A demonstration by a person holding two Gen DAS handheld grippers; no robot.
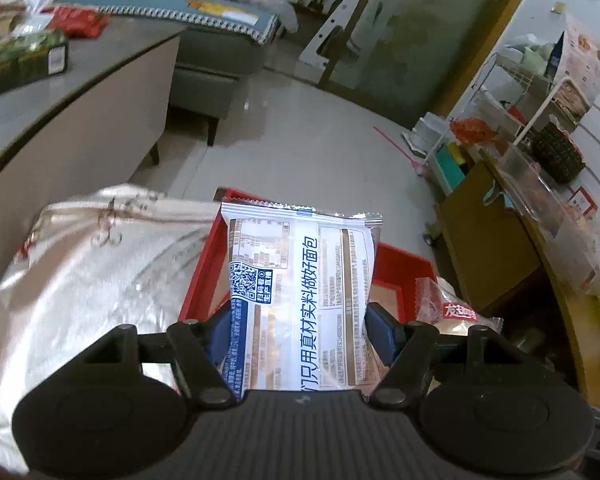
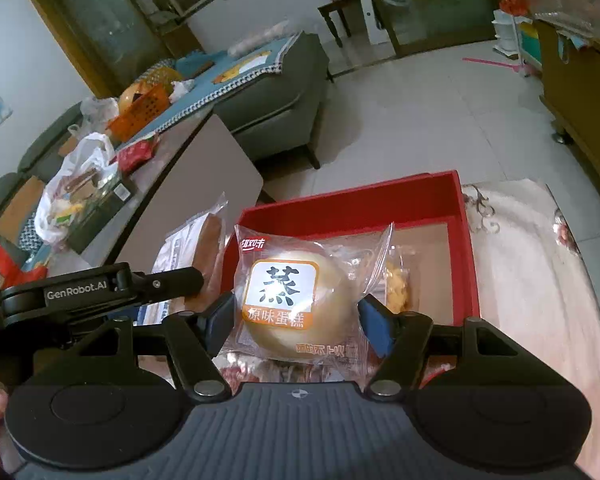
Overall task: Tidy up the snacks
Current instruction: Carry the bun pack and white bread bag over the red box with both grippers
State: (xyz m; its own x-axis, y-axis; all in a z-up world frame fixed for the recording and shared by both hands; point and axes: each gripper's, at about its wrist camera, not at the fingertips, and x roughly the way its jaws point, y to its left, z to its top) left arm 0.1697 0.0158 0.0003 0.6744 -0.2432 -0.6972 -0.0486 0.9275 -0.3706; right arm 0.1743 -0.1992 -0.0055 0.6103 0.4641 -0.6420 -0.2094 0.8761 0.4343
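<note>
My left gripper [image 1: 298,320] is shut on a white bread packet with blue print [image 1: 300,276], held above the near-left edge of a red box [image 1: 404,268]. In the right wrist view the same packet [image 2: 196,252] shows a brown loaf, with the left gripper [image 2: 192,280] clamped on it beside the red box [image 2: 466,248]. My right gripper [image 2: 296,320] is shut on a clear packet with a round steamed cake [image 2: 296,300], held over the box's near side. Another small snack packet [image 2: 398,284] lies inside the box.
The box sits on a white flowered tablecloth [image 2: 532,280]. A grey table [image 2: 204,184] to the left carries bags and snack boxes. A grey sofa [image 2: 276,92] stands behind it. A wooden cabinet [image 1: 496,248] and a wire rack [image 1: 496,120] stand to the right.
</note>
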